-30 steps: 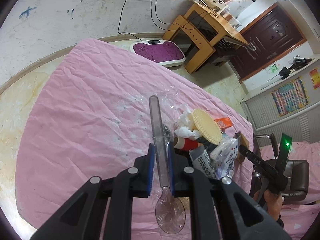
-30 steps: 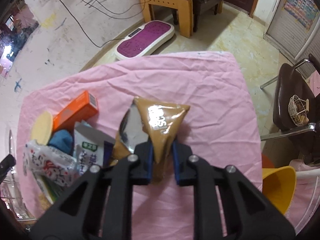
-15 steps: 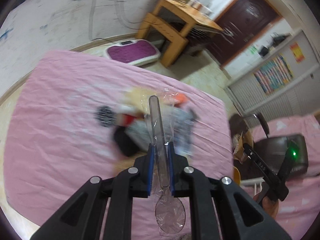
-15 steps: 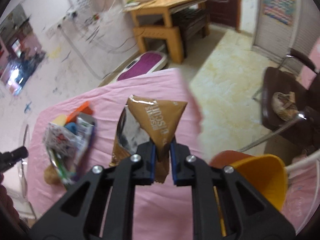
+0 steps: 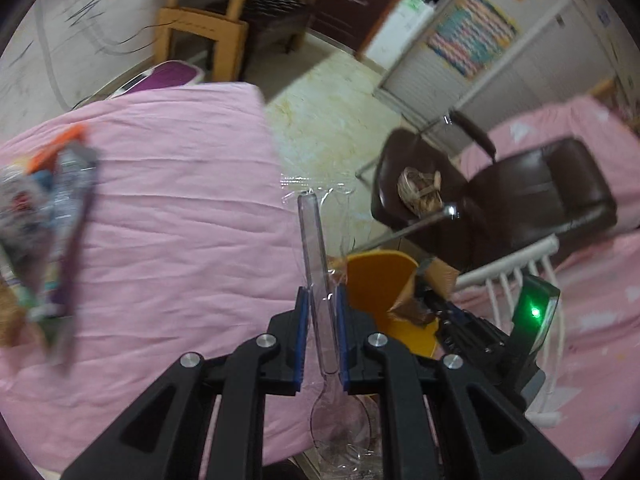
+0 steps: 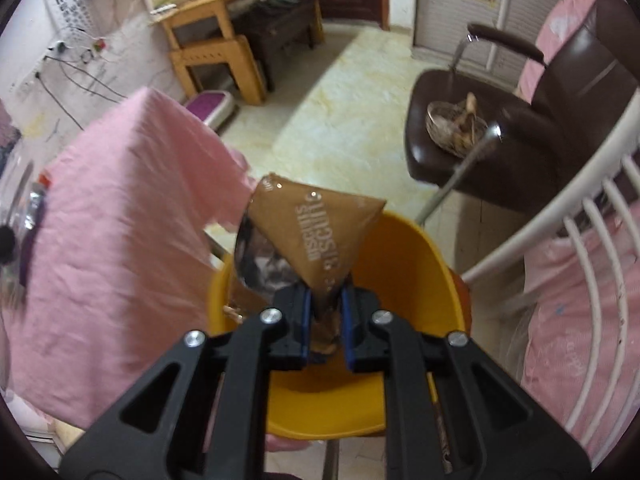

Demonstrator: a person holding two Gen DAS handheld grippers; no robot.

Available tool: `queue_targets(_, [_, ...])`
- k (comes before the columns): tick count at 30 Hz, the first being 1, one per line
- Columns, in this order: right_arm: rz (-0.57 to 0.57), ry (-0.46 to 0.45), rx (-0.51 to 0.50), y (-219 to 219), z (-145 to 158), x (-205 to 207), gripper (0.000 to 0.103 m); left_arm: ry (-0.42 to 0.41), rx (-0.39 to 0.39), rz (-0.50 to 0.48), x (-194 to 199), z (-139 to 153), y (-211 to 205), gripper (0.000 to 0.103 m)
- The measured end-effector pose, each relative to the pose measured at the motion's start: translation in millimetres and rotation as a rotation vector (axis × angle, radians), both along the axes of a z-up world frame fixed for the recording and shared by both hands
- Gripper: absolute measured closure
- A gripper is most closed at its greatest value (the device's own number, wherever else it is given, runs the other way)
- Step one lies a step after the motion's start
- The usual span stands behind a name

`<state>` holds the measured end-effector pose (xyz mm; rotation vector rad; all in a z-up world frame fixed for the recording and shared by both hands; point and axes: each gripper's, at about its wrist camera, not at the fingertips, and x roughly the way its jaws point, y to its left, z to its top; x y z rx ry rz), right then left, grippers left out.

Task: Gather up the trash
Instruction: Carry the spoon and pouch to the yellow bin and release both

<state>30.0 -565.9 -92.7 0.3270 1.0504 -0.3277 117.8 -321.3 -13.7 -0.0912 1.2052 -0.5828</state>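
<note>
My left gripper (image 5: 321,312) is shut on a clear plastic spoon in its clear wrapper (image 5: 313,240), handle pointing away, held at the right edge of the pink-covered table (image 5: 172,208). Just right of it stands an orange bin (image 5: 380,280). My right gripper (image 6: 325,312) is shut on a brown biscuit wrapper (image 6: 316,232) with a silver inside, hanging above the open orange bin (image 6: 404,280). In the left wrist view the right gripper (image 5: 436,304) with its brown wrapper sits over the bin. A blurred heap of trash (image 5: 48,216) lies at the table's left.
A brown leather chair (image 6: 520,120) holding a wicker basket (image 6: 452,124) stands beyond the bin. A white railing (image 6: 592,216) and pink bedding lie to the right. A wooden desk (image 6: 236,28) and a purple scale (image 6: 212,104) are at the far wall.
Both grippers swung right, from over the table's trash heap to the table's edge. The orange bin came into view, and the brown wrapper now hangs over it. Both grips are unchanged.
</note>
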Motion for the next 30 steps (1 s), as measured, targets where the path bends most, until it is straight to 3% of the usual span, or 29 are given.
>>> queue_targets(5, [-0.039, 0.029, 0.022, -21.4, -27.8, -11.5, 0.091, -0.003, 0.024, -0.107, -9.0, -28.4, -68.1, 0.094])
queue_targets(6, [-0.051, 0.036, 0.027, -27.6, -31.5, -14.5, 0.083, 0.0, 0.023, -0.129, -10.1, -32.5, -79.2, 0.094])
queue_targets(7, [-0.062, 0.041, 0.033, -32.3, -34.3, -17.2, 0.061, 0.002, 0.032, -0.153, -11.3, -38.9, -92.0, 0.094])
queue_targets(9, [-0.088, 0.028, 0.04, -42.2, -35.9, -24.9, 0.038, 0.01, 0.046, -0.17, -13.8, -47.5, -109.0, 0.09])
queue_targets(10, [-0.099, 0.017, 0.042, -45.5, -34.7, -28.8, 0.038, 0.017, 0.068, -0.176, -13.8, -54.1, -117.6, 0.088])
queue_targets(11, [-0.11, 0.007, 0.047, -49.4, -33.7, -33.9, 0.038, 0.018, 0.08, -0.18, -13.7, -57.0, -120.8, 0.082])
queue_targets(13, [-0.126, -0.002, 0.047, -54.3, -30.4, -39.8, 0.038, 0.012, 0.084, -0.195, -13.4, -59.8, -126.9, 0.054])
queue_targets(14, [-0.131, -0.006, 0.049, -55.6, -29.5, -42.7, 0.038, 0.002, 0.078, -0.204, -13.9, -60.1, -129.7, 0.027])
queue_targets(15, [-0.135, -0.01, 0.055, -57.0, -28.8, -45.9, 0.038, -0.005, 0.07, -0.204, -14.2, -59.2, -129.9, 0.015])
queue_targets(22, [-0.126, -0.04, 0.083, -47.8, -15.5, -46.3, 0.038, -0.018, 0.028, -0.17, -14.1, -42.4, -105.5, 0.014])
queue_targets(30, [-0.016, -0.104, 0.064, 8.2, 24.0, -15.6, 0.03, -0.119, -0.019, -0.008, 0.9, 14.7, 5.3, 0.013])
